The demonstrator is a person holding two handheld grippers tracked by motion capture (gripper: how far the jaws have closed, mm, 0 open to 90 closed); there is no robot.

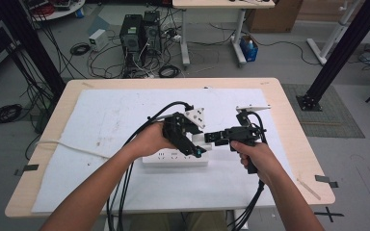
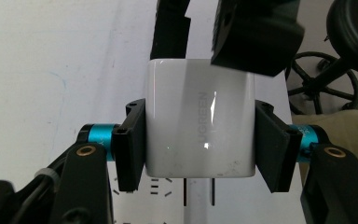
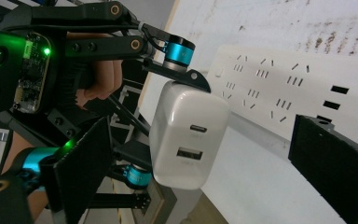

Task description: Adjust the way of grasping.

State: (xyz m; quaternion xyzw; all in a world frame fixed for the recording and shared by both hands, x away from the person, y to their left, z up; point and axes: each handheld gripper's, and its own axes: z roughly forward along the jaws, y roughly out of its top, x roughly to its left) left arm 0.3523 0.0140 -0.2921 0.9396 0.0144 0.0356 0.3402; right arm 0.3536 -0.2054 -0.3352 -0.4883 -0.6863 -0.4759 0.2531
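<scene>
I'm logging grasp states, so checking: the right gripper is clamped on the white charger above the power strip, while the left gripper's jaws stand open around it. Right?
The sides are swapped. The left gripper is clamped on the white charger above the power strip, as the left gripper view shows; the right gripper is the one whose jaws stand open around it.

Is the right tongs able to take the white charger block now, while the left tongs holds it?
Probably yes: the right tongs stand open around the white charger block, its port face unobstructed.

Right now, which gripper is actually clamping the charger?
The left gripper: its jaws press both sides of the white UGREEN charger above the power strip. The right gripper stands open around it, not touching.
</scene>
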